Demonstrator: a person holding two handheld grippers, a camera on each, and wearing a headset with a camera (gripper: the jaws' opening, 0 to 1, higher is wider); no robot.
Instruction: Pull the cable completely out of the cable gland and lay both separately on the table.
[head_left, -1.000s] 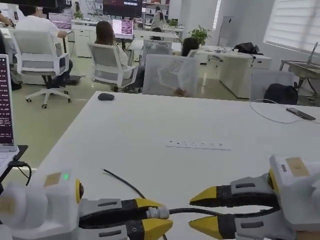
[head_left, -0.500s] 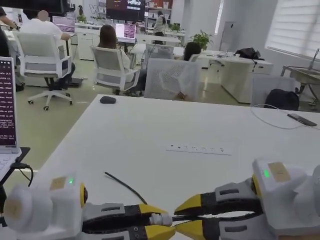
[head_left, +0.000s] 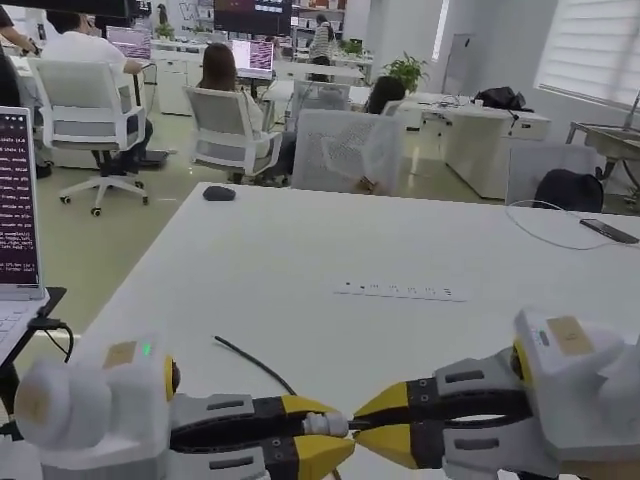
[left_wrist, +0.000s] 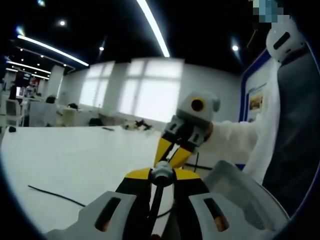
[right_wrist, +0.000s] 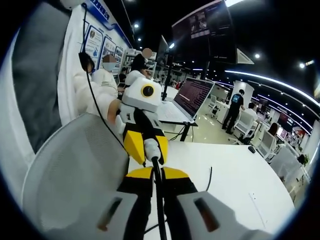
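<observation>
The thin black cable (head_left: 255, 362) looks light and limp. It is slim enough to slip through closed pads, so it is best pinched firmly right beside the fitting, where it bends least. The small white plastic cable gland (head_left: 325, 425) looks hard, smooth and rounded. It could twist or pop out of a grip, so I would take it across its body and keep the pull straight along the cable.

The gland is a stubby pale cylinder with the cable running through its middle. It sits well to the near side of the pale socket strip (head_left: 400, 291) set into the white table (head_left: 300, 240), and appears to be held just above the tabletop. The left gripper (head_left: 335, 430) has its yellow-tipped jaws clamped on the gland. The right gripper (head_left: 365, 425) faces it tip to tip, its jaws drawn together on the cable just beside the gland. In the right gripper view the cable runs back between those jaws. The cable's loose tail lies on the table between the gland and the socket strip, curving away on the left gripper's side. As I judge it, the cable is not yet out of the gland.
</observation>
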